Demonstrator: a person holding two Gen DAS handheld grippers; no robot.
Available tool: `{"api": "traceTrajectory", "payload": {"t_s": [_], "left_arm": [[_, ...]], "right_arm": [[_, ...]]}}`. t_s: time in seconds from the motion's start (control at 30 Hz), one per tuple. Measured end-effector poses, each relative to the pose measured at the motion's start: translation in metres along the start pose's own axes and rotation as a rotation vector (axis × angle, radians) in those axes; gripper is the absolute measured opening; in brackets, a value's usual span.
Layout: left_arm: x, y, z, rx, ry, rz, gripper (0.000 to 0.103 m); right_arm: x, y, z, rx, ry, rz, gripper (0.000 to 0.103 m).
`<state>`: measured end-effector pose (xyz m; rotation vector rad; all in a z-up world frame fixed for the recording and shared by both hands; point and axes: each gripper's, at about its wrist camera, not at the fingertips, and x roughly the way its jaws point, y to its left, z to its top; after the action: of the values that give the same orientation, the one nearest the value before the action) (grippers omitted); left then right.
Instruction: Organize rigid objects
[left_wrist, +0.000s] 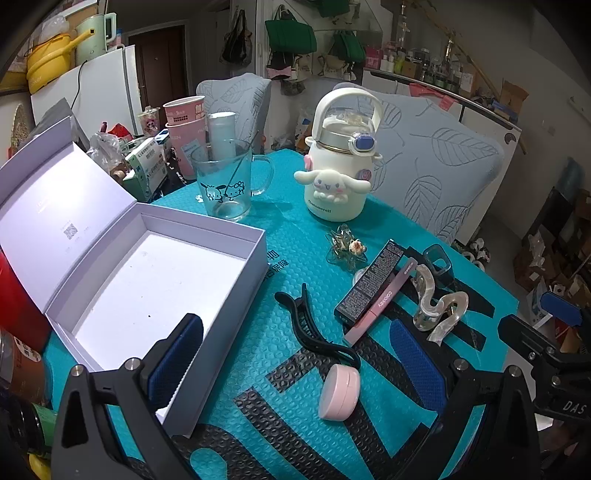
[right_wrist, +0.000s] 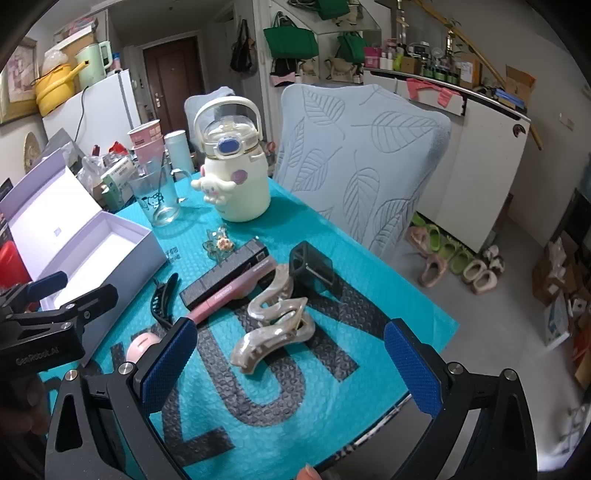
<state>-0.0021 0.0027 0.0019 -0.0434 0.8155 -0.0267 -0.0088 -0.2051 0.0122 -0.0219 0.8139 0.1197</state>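
An open white box (left_wrist: 147, 280) lies at the left of the teal mat (left_wrist: 266, 354). To its right are a black hair clip (left_wrist: 317, 332), a pink round compact (left_wrist: 339, 391), a black carton (left_wrist: 369, 284) with a pink tube (left_wrist: 380, 306), a pearly wavy hair claw (right_wrist: 273, 325), a dark square clip (right_wrist: 312, 269) and a star-shaped clip (left_wrist: 345, 245). My left gripper (left_wrist: 295, 332) hovers open, with the box's near corner, the black clip and the compact in the wide gap between its fingers. My right gripper (right_wrist: 290, 328) hovers open over the pearly claw and touches nothing.
A cream cartoon bottle (left_wrist: 338, 177) and a glass mug (left_wrist: 225, 184) stand at the back of the mat. Pink cups (left_wrist: 184, 125) and packets crowd the far left. A leaf-patterned chair (right_wrist: 362, 155) stands behind the table. The mat's right edge (right_wrist: 436, 332) drops to a floor with slippers (right_wrist: 454, 262).
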Motion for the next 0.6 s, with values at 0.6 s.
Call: {"api": "traceTrajectory", "payload": {"t_s": [0.6], "left_arm": [[-0.0054, 0.0030, 0.0039, -0.008, -0.008, -0.007, 0.103]], "right_arm": [[-0.0008, 0.0092, 0.0072, -0.022, -0.019, 0.008, 0.103]]}}
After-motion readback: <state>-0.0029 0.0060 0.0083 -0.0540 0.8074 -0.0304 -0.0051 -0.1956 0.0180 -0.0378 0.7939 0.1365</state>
